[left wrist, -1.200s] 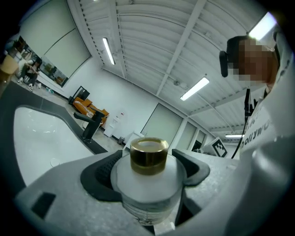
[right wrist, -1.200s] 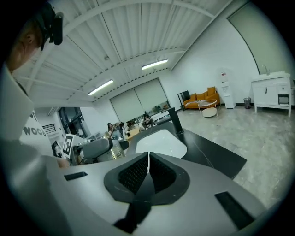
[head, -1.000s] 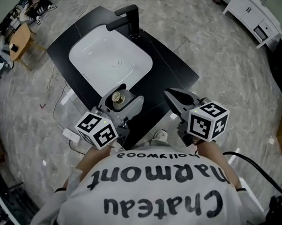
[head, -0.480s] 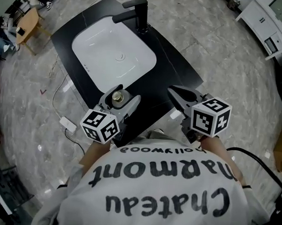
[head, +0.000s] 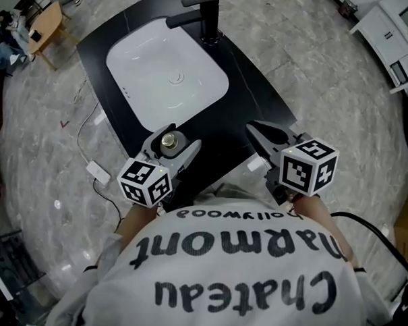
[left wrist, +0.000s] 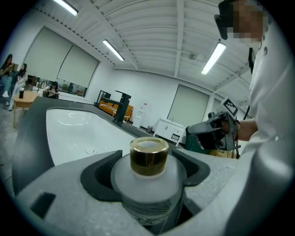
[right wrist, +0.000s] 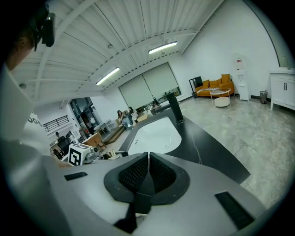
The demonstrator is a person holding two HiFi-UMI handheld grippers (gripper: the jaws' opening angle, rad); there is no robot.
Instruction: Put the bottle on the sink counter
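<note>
Above the near edge of the sink counter, the left gripper pinches the bottle, which should go down upright and gently, while the right gripper has its jaws pressed together, empty.

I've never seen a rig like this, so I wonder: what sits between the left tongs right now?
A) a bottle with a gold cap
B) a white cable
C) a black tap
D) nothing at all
A: in the left gripper view the left tongs clasp a frosted bottle with a gold cap from both sides.
</note>
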